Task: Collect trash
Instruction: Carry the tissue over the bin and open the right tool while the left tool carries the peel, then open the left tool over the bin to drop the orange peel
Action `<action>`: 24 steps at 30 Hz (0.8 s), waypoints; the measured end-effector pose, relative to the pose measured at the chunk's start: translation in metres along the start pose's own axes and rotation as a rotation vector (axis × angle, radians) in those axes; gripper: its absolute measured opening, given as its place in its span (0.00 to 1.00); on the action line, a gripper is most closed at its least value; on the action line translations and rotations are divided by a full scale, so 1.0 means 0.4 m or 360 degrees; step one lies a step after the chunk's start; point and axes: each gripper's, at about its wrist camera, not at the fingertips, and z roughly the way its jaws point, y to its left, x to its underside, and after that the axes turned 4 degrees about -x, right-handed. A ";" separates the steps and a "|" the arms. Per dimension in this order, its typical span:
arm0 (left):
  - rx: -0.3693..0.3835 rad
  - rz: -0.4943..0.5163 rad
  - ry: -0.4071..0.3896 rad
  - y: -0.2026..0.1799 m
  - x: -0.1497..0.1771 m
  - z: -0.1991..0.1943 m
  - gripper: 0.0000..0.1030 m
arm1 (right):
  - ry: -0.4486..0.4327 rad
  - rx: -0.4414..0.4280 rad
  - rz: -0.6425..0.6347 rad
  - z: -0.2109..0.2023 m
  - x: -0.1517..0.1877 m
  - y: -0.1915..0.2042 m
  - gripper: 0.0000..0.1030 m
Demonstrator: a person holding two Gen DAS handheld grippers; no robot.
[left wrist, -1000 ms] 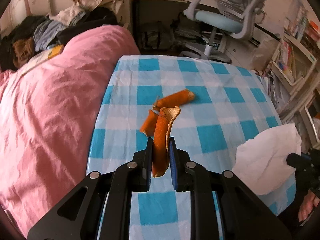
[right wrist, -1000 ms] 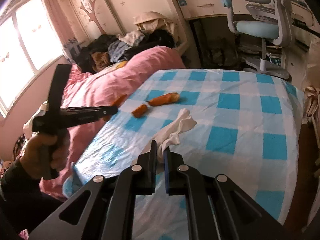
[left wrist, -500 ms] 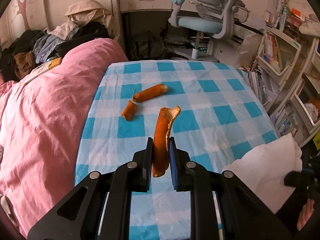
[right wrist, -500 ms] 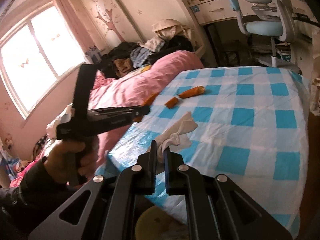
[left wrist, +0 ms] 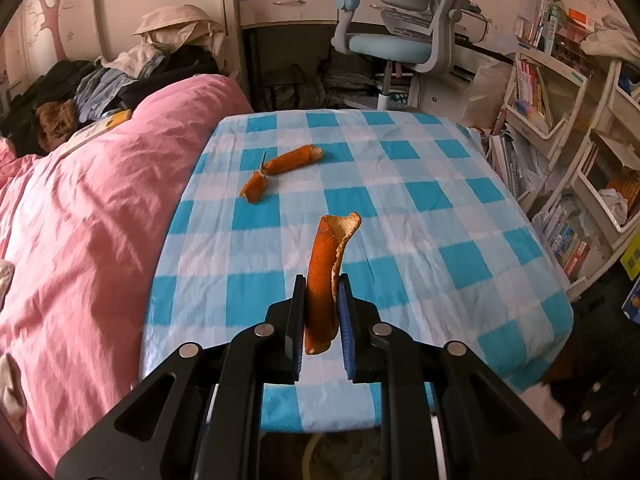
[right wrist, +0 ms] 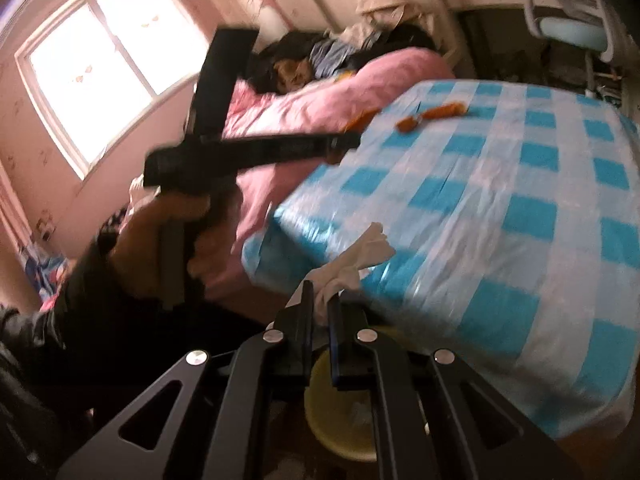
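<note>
Orange peel strip pinched upright in left gripper, crumpled white tissue clamped in right gripper, two peel pieces on checkered tablecloth, yellow bin below.

I saw a blue-and-white checked tablecloth, a rumpled pink duvet beside it with heaped dark clothes beyond, a pale blue swivel chair, crowded white bookshelves, and a bright window.
</note>
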 end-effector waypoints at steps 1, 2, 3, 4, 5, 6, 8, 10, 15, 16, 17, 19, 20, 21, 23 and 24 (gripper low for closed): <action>-0.0001 -0.0002 0.0002 -0.003 0.012 -0.006 0.14 | 0.0042 -0.0003 -0.0007 0.008 0.014 0.006 0.09; -0.0002 -0.0004 0.0004 -0.005 0.020 -0.009 0.14 | 0.0071 0.0001 -0.0016 0.015 0.024 0.010 0.09; -0.0002 -0.0006 0.0008 -0.008 0.032 -0.014 0.14 | 0.0110 0.0026 -0.0033 0.025 0.036 0.016 0.09; -0.0001 -0.0006 0.0013 -0.011 0.044 -0.019 0.14 | 0.0139 0.0050 -0.0044 0.032 0.047 0.021 0.10; -0.0002 -0.0007 0.0017 -0.014 0.055 -0.022 0.14 | 0.0158 0.0057 -0.0045 0.038 0.053 0.022 0.12; -0.0003 -0.0008 0.0021 -0.016 0.063 -0.025 0.14 | 0.0175 0.0072 -0.0044 0.043 0.060 0.022 0.21; -0.0005 -0.0011 0.0033 -0.022 0.086 -0.032 0.14 | 0.0164 0.0125 -0.0054 0.046 0.066 0.021 0.47; -0.0005 -0.0009 0.0045 -0.029 0.107 -0.038 0.14 | 0.0150 0.0131 -0.0059 0.043 0.071 0.019 0.52; -0.0007 -0.0006 0.0090 -0.052 0.168 -0.050 0.14 | 0.0054 0.0238 -0.0008 0.023 0.070 -0.002 0.60; -0.0006 -0.0007 0.0103 -0.058 0.184 -0.052 0.14 | 0.0024 0.0272 0.0003 0.016 0.069 -0.005 0.63; -0.0002 -0.0011 0.0119 -0.062 0.199 -0.054 0.14 | 0.0003 0.0294 0.0009 0.012 0.067 -0.007 0.65; -0.0002 -0.0013 0.0154 -0.073 0.229 -0.056 0.14 | -0.0048 0.0338 0.0041 0.001 0.064 -0.016 0.68; 0.0002 -0.0015 0.0177 -0.079 0.244 -0.056 0.14 | -0.0059 0.0350 0.0047 0.000 0.060 -0.020 0.68; 0.0011 -0.0016 0.0202 -0.085 0.257 -0.056 0.14 | -0.0080 0.0377 0.0053 -0.004 0.057 -0.023 0.68; 0.0043 -0.0011 0.0272 -0.103 0.298 -0.054 0.15 | -0.0112 0.0399 0.0065 -0.011 0.051 -0.028 0.69; 0.0051 -0.0004 0.0302 -0.110 0.315 -0.053 0.15 | -0.0133 0.0402 0.0075 -0.016 0.048 -0.030 0.69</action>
